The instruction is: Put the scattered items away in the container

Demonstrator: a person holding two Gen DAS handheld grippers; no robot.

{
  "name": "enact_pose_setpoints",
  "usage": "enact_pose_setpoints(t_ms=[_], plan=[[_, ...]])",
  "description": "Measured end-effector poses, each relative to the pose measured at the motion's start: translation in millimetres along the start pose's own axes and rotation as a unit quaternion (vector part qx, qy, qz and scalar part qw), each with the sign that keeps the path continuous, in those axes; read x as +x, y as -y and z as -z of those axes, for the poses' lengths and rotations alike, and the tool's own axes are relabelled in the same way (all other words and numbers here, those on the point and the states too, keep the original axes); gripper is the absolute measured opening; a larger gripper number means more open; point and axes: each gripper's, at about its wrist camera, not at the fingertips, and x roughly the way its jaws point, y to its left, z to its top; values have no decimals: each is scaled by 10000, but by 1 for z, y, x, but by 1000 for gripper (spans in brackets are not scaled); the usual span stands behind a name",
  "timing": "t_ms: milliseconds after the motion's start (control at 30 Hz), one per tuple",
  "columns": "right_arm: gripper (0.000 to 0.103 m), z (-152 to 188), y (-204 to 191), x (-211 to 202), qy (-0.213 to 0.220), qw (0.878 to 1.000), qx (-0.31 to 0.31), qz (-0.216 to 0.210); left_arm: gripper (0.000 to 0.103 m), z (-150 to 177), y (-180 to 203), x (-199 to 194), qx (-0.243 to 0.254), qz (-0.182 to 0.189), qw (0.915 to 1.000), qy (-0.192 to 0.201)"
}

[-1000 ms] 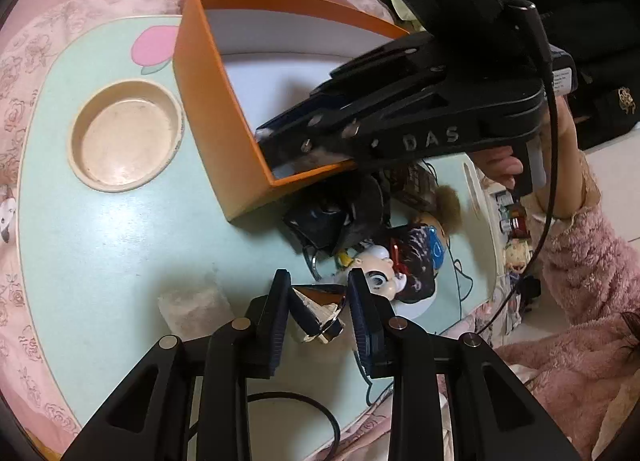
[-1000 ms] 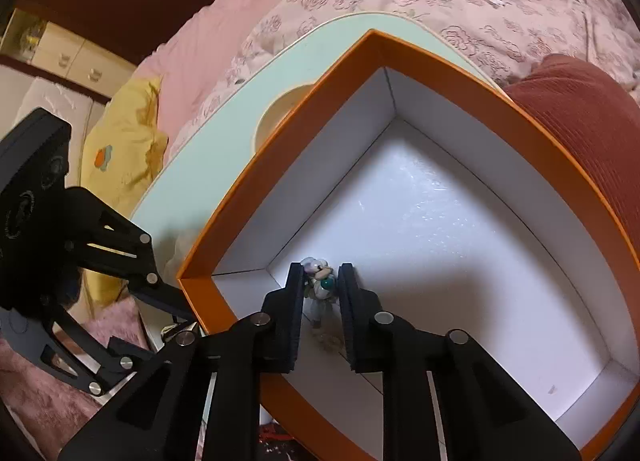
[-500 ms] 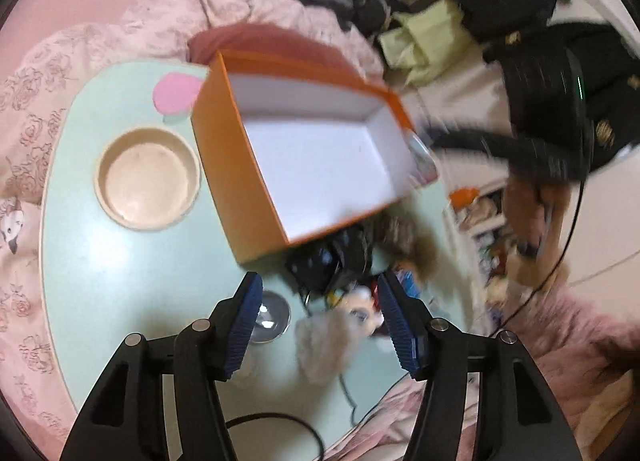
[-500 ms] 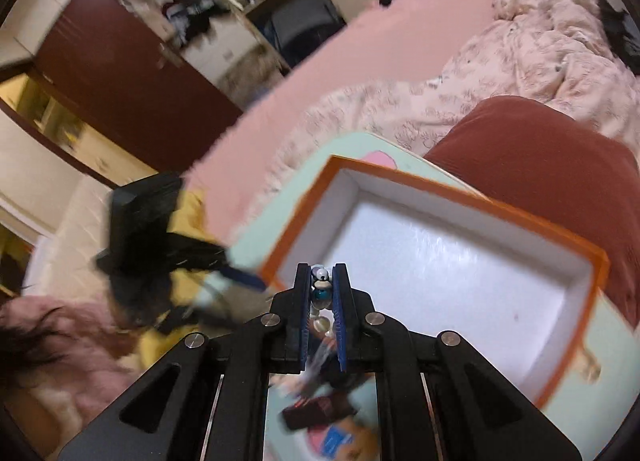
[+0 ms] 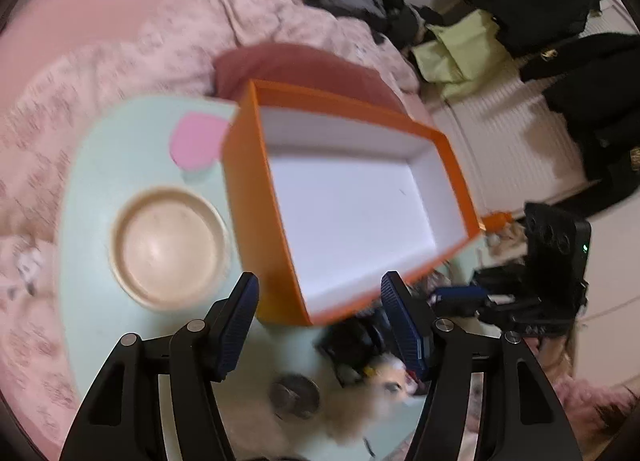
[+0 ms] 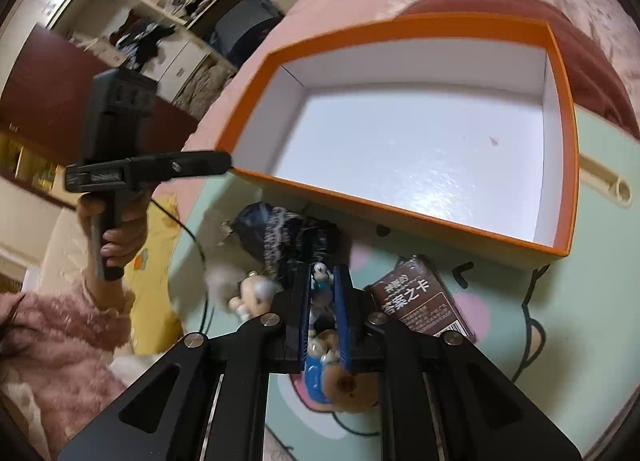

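Note:
An orange box (image 5: 256,197) with a bare white inside stands on the mint-green table; it also shows in the right wrist view (image 6: 568,165). My left gripper (image 5: 320,313) is open and empty, held above the box's near corner. My right gripper (image 6: 322,281) is shut on a small white figurine (image 6: 320,275), held above the pile in front of the box. The pile holds a dark lace pouch (image 6: 280,233), a small doll (image 6: 252,293), a brown card pack (image 6: 420,297) and a blue-clad plush (image 6: 332,373). A fluffy toy (image 5: 372,397) and a round metal tin (image 5: 294,401) lie below my left gripper.
A beige bowl (image 5: 168,245) sits left of the box. A pink flower mark (image 5: 196,141) is on the table (image 5: 92,281). Pink bedding (image 5: 120,33) and a red cushion (image 5: 296,65) lie behind. The left gripper's handle (image 6: 116,165) shows in the right wrist view.
My left gripper let go of the small item it held, opened wide and rose back. My right gripper pulled out of the box with the figurine and now hovers over the pile.

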Motion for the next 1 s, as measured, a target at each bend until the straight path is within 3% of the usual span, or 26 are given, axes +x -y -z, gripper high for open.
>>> enact_pose_setpoints(t_ms=[67,167,267,367,433,533,733,900,1000], plan=[[17,1,3,-1,233,9997,58,12,63,-3,0,1,92,-255,9996,90],[24,4,2,-13,797,9966,162,136,62,-5,2,-1,82,-148,9997,183],[25,11,-5,-37,1405,9898,211,126,62,2,17,-15,236,-318,9976,567],[28,29,-23,-59,2044,9772,32,573,64,23,34,-42,444,-490,9932,961],[32,47,-35,-66,2303,9686,-5,941,73,42,43,-58,552,-618,9892,1212],[48,79,-51,-62,2518,9556,64,1532,83,78,53,-75,495,-708,9837,1580],[50,150,-83,-33,2695,9334,340,2346,84,151,65,-72,376,-606,9826,1715],[53,175,-74,-21,2550,9213,700,2850,84,181,73,-43,672,-1341,9743,1683],[53,176,-73,-21,2441,9159,736,3101,84,186,65,-23,512,-1507,9770,1421]])
